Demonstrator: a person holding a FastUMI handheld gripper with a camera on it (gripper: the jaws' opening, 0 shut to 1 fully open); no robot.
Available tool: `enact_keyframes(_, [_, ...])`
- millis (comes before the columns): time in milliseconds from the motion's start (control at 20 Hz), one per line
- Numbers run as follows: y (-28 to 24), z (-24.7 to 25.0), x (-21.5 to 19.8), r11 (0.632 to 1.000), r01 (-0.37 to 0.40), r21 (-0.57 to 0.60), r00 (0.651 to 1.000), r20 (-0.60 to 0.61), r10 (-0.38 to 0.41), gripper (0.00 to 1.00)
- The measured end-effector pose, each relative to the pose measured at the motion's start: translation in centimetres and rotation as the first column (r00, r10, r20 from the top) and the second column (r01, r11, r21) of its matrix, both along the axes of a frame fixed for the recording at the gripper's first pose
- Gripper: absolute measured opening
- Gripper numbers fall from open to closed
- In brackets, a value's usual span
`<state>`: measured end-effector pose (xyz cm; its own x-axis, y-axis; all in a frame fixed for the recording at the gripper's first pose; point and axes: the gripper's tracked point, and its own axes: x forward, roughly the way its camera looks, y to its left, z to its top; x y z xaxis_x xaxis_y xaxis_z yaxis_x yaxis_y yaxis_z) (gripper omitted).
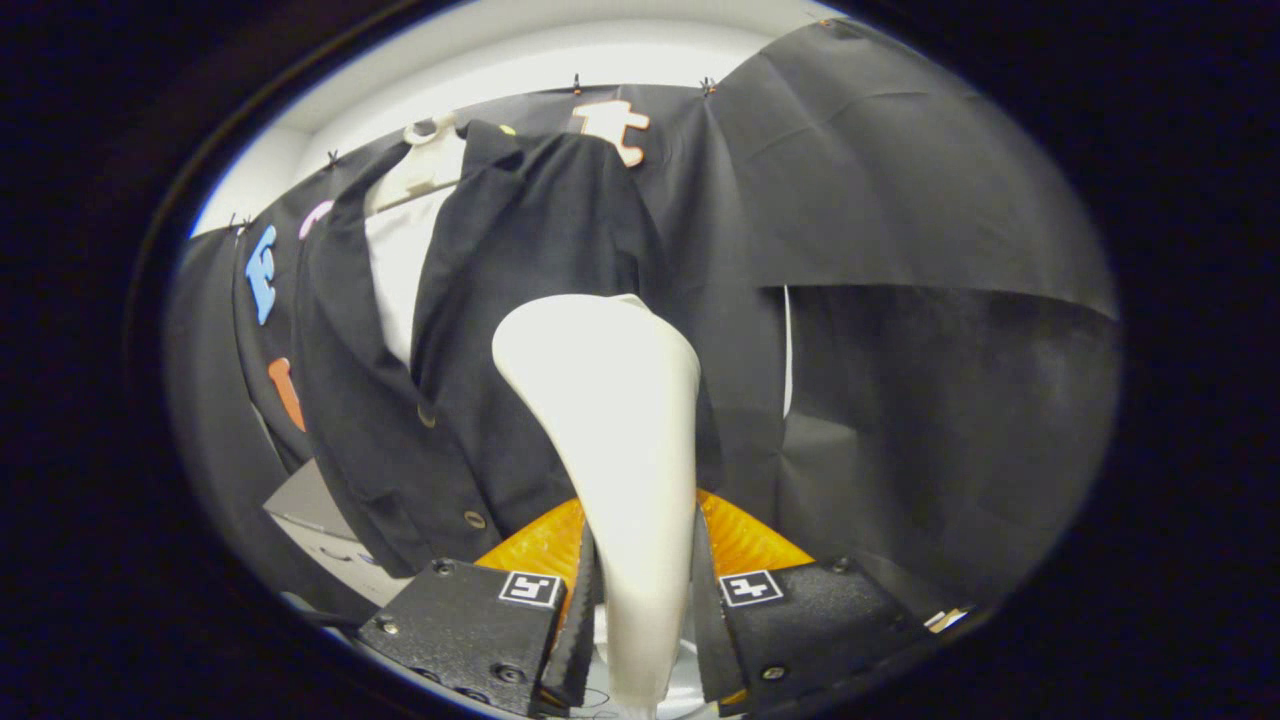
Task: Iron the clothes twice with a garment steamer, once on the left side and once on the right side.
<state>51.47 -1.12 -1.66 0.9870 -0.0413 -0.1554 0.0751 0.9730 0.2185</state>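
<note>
My gripper (640,590) is shut on the white garment steamer (615,420), both fingers pressing its handle from either side. The steamer's wide head rises ahead of the fingers and faces a dark jacket (520,330) that hangs on a white hanger (425,165). The head lies over the jacket's right front panel, about mid-height; I cannot tell whether it touches the cloth. The jacket is open at the collar, showing a white lining, and has round buttons down its left front edge.
Black cloth walls (900,200) hang behind and to the right of the jacket. A grey and white box (320,520) stands low to the left, below the jacket's hem.
</note>
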Motion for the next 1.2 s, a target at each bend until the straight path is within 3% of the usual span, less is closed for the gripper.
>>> enact_keyframes(350, [1.0,10.8,3.3,0.999,0.043,0.005,0.992,0.117,-0.043,0.44])
enact_keyframes(600, [2.4,14.9,5.5,0.994,0.103,-0.047,0.984,0.152,-0.095,0.44])
enact_keyframes(1200, [5.3,8.5,7.7,0.960,0.177,-0.216,0.984,0.066,-0.166,0.45])
